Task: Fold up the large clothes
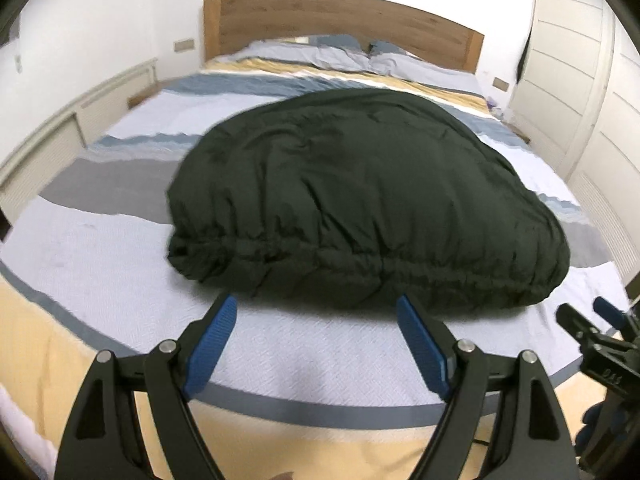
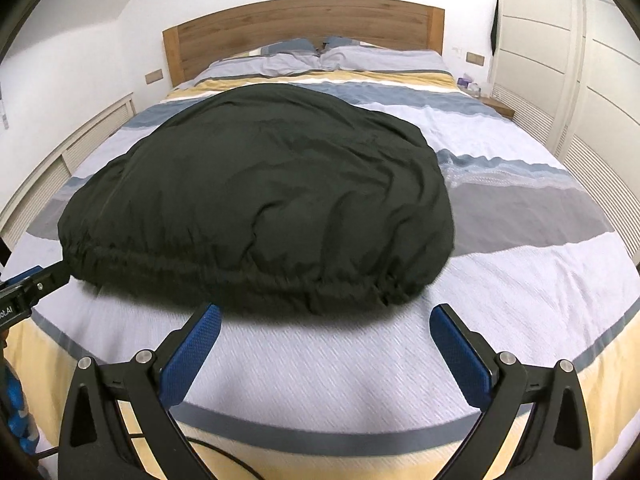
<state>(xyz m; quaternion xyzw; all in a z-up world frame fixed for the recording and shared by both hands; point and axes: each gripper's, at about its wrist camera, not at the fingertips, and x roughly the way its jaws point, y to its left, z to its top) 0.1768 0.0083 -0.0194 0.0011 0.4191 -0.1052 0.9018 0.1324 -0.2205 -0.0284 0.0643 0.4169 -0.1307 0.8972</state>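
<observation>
Lying puffed on the striped bed [image 2: 500, 280] — dark green jacket [image 2: 256, 200], wooden headboard [image 2: 304, 20] behind — both grippers, left gripper [image 1: 316, 312] and right gripper [image 2: 324, 320], spread wide, empty.

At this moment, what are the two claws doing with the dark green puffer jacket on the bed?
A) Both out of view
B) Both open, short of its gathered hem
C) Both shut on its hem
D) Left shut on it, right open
B: the left claw and right claw both stand open with empty jaws, short of the gathered hem of the dark green puffer jacket lying on the bed.

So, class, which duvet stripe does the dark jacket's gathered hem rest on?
The broad pale stripe nearest the foot, bordered by the thin blue-grey line; the grey stripe lies farther back.
</observation>
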